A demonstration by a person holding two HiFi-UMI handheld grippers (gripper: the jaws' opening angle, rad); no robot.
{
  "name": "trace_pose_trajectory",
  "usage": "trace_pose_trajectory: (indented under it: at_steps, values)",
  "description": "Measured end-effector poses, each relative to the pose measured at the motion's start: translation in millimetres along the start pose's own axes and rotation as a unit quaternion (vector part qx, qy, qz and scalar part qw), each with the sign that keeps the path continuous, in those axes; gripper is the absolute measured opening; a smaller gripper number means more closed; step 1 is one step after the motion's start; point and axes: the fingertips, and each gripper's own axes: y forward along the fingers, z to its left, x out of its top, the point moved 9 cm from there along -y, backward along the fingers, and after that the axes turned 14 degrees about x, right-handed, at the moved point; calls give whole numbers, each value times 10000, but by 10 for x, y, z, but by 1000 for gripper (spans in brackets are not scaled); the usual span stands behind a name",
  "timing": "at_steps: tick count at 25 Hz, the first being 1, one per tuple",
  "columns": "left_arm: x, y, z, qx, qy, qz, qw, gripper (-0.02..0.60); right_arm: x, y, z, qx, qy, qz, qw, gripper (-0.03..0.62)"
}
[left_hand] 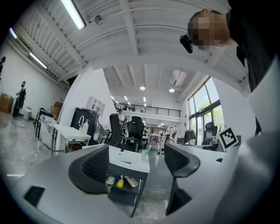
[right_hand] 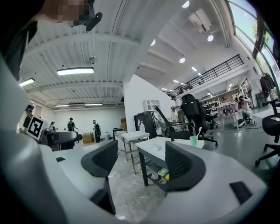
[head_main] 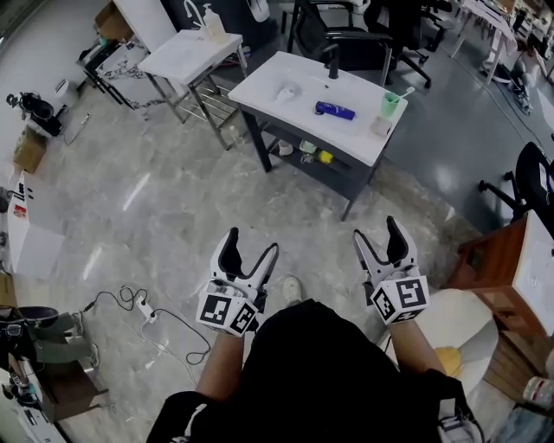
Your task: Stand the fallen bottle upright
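My left gripper point(head_main: 252, 244) and right gripper point(head_main: 376, 232) hang well short of the tabletop point(head_main: 260, 91), fingers point(head_main: 228, 253) spread wide, gripping nothing (the blue bottle point(head_main: 334, 110) lies flat on it).

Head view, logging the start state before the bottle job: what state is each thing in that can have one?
blue bottle: lying on its side on the white table
green cup: upright
pump bottle: upright
left claw: open, empty
right claw: open, empty
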Motion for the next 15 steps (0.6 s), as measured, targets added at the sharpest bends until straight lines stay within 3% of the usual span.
trace_pose_trajectory:
  at_steps: [9,15]
  values:
    - [180,477,663,-42,-195,-39,9998,417,117,891,-2,56,43,31,10000,333]
    - [231,732,1022,-168,-235,-60,9996,417,175,1380,80,177,-368,208,9990,331]
